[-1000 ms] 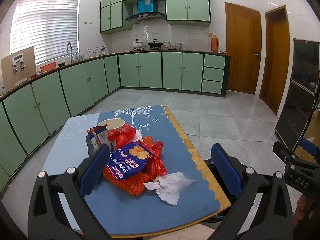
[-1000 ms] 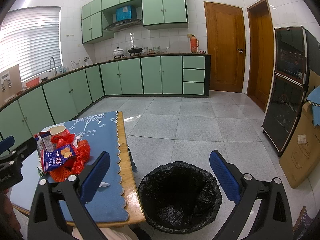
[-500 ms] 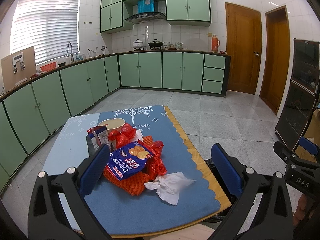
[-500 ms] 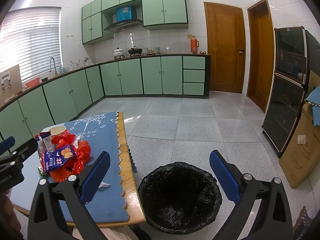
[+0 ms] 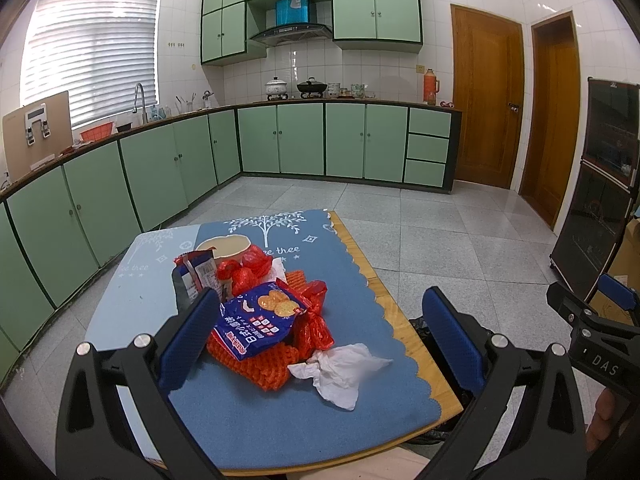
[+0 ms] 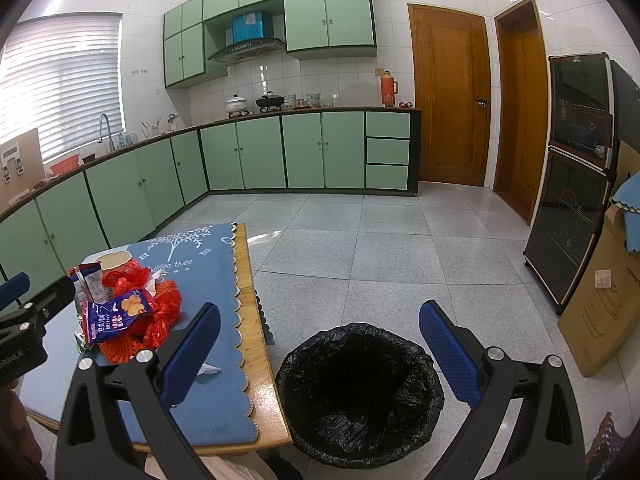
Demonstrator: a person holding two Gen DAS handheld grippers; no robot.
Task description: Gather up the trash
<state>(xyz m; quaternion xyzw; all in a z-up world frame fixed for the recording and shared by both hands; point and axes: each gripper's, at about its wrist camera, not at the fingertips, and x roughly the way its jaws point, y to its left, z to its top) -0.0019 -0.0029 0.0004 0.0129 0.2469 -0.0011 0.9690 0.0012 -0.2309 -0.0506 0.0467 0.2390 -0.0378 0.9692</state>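
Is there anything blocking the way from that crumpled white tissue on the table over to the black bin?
Nothing visible does. The tissue lies loose near the table's edge, and the black-lined bin stands open on the floor right beside that edge.

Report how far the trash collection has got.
Done: nothing visible; the black-lined bin looks empty. In hand: nothing; left claw and right claw are open. Left: white tissue, blue cracker bag, red wrappers and paper bowl on the table.
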